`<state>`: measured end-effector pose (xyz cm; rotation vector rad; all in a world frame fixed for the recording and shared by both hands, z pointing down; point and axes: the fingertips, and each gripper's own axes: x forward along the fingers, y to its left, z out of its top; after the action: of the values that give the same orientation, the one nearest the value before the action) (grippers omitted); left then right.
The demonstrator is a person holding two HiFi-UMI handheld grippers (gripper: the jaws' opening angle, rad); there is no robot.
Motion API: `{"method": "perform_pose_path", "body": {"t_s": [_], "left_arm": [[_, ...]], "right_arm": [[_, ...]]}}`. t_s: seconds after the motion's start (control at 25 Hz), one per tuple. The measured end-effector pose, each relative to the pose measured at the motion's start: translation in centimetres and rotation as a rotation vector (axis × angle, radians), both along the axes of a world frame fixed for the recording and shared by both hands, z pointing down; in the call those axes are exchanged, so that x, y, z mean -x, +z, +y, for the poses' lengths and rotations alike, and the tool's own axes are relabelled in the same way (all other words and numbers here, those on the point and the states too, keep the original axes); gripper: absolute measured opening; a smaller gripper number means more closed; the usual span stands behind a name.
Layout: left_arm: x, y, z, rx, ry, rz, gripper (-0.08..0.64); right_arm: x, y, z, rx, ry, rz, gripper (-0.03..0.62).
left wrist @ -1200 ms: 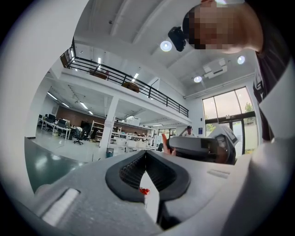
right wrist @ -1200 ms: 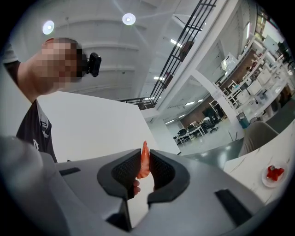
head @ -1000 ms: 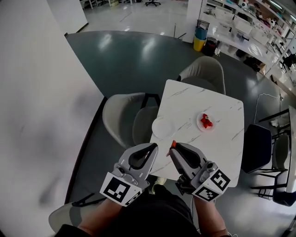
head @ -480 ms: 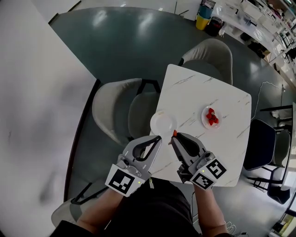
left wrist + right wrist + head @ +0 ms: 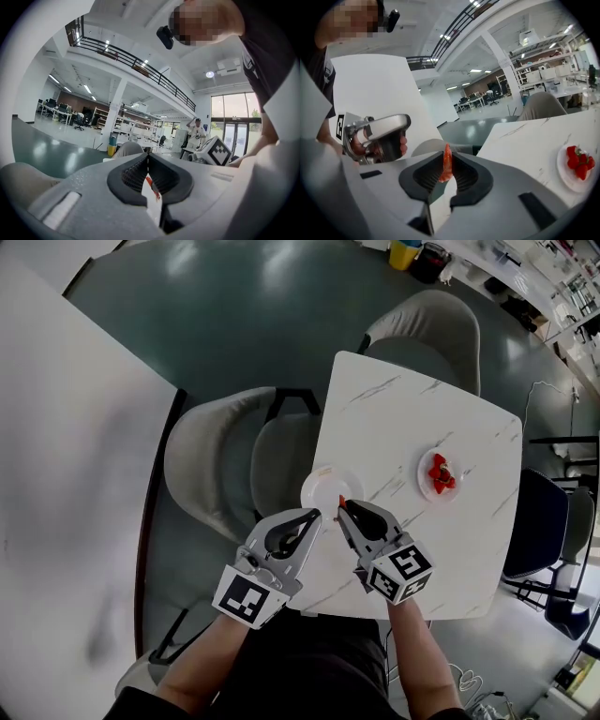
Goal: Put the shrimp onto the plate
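Observation:
An orange shrimp [image 5: 446,165] stands upright between the jaws of my right gripper [image 5: 341,507], which is shut on it. In the head view the shrimp [image 5: 342,502] hangs just above the near rim of an empty white plate [image 5: 328,486] on the left side of the white marble table [image 5: 403,418]. My left gripper [image 5: 314,515] is just left of it, jaws closed tip to tip with nothing held. In the left gripper view the left gripper [image 5: 148,158] points over the table.
A second small plate of red strawberries [image 5: 439,472] sits toward the table's right. A grey chair [image 5: 220,460] stands at the left edge, another [image 5: 427,324] at the far side, and a dark chair [image 5: 532,526] on the right.
Both grippers have moved forward over the table's near edge. The right gripper has carried the shrimp up to the empty plate's near rim.

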<state>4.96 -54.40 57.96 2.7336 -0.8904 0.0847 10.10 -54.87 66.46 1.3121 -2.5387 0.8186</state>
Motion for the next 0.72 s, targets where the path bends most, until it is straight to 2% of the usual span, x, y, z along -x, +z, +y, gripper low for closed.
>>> {"method": "perform_pose_path", "body": {"t_s": [0.36,0.6,0.72], "left_arm": [[0.5,4.2,-1.4,0.05,-0.004,-0.016,0.008],[0.7,5.2,-1.6,0.069,-0.011,-0.016,0.008],[0.7,5.5,-1.6,0.077,-0.01,-0.021,0.008]], "right_arm": [[0.4,10.0,-1.0,0.173,-0.085,0.377,0.06],[0.5,12.6,-1.0,0.231,-0.135,0.54,0.06],[0.4,13.3,-1.3,0.26,-0.15,0.578,0.06]]}}
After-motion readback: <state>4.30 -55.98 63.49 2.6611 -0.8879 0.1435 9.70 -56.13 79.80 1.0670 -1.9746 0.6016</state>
